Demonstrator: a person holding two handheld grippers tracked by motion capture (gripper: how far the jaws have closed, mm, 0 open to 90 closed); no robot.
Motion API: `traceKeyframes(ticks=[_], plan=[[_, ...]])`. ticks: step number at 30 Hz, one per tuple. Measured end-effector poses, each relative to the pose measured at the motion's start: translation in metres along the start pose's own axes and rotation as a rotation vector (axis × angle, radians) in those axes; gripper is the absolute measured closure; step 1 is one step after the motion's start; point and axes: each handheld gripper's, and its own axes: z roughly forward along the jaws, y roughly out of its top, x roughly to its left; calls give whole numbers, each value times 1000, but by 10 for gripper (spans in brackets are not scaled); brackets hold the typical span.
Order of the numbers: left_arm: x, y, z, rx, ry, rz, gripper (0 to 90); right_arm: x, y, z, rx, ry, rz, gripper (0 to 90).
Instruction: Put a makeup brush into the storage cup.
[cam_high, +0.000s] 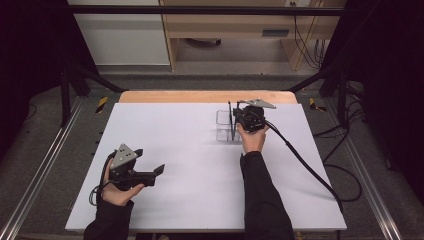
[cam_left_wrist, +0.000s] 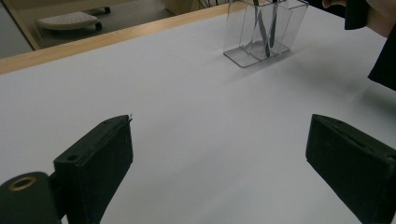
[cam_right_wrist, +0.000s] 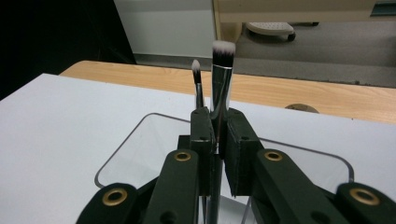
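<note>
My right tongs (cam_right_wrist: 218, 135) are clamped on a makeup brush (cam_right_wrist: 221, 79), upright over the clear holder (cam_high: 225, 127) at the counter's (cam_high: 165, 150) far right; my left tongs (cam_left_wrist: 219, 158) hang apart, near left.

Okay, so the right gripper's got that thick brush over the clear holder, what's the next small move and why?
Probably lower it a little further, then open the jaws. The right gripper is shut on the thick brush, which stands upright over the clear holder beside the thin brush; how deep its handle sits is hidden. The left gripper is open, well away.
</note>
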Motion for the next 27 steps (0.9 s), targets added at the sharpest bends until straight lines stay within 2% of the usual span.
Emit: traceKeyframes(ticks=[8, 14, 17, 27], plan=[[0, 0, 0, 2, 1, 1, 68, -1, -4, -2, 9, 6, 2, 832], [-2, -1, 2, 6, -1, 3, 68, -1, -3, -10, 21, 4, -7, 789], [-2, -1, 3, 10, -1, 7, 68, 1, -1, -17, 13, 1, -12, 754], [-3, -1, 3, 10, 2, 7, 66, -2, 1, -54, -24, 59, -16, 638]])
